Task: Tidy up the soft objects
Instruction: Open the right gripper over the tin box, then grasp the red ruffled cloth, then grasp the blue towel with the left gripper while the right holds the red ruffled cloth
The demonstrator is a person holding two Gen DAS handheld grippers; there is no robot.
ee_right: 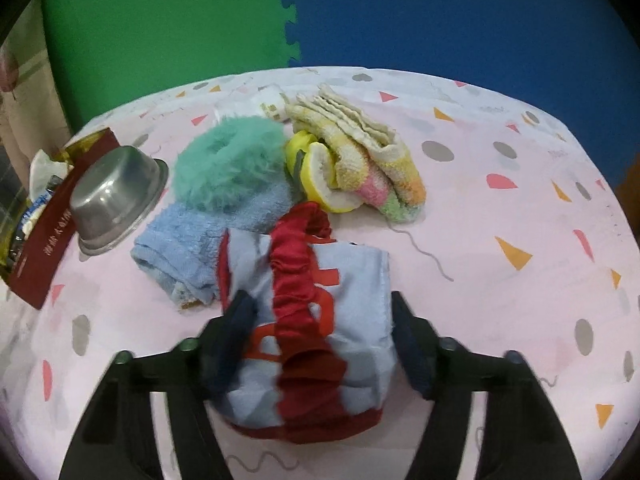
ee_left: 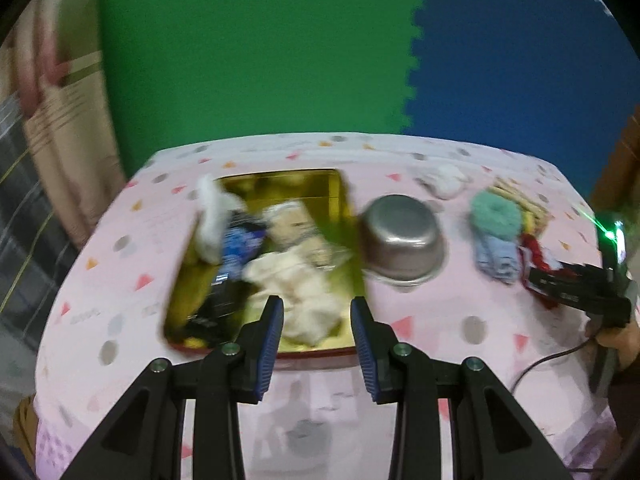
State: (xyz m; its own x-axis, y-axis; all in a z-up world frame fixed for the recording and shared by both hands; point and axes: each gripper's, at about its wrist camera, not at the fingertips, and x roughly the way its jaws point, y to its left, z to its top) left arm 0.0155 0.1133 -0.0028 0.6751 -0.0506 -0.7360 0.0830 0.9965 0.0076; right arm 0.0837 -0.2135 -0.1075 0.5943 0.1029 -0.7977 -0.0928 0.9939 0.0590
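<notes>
A gold-lined tin box (ee_left: 332, 188) with a red outside (ee_right: 44, 240) holds a cream soft toy (ee_left: 300, 288), white cloth and a dark packet. My left gripper (ee_left: 317, 308) is open and empty above the box's near edge. My right gripper (ee_right: 320, 308) is open, its fingers on either side of a red and light-blue cloth pouch (ee_right: 312, 320) lying on the table; it also shows in the left wrist view (ee_left: 536, 256). Beyond the pouch lie a blue towel (ee_right: 192, 248), a teal fluffy scrunchie (ee_right: 228, 160), pastel socks (ee_right: 372, 168) and a yellow item (ee_right: 320, 176).
An upturned steel bowl (ee_left: 404, 236) stands between the box and the soft pile; it also shows in the right wrist view (ee_right: 116, 196). A white bundle (ee_left: 444, 180) lies at the back. The pink patterned tablecloth (ee_right: 520, 200) covers the table. Green and blue foam mats lie behind.
</notes>
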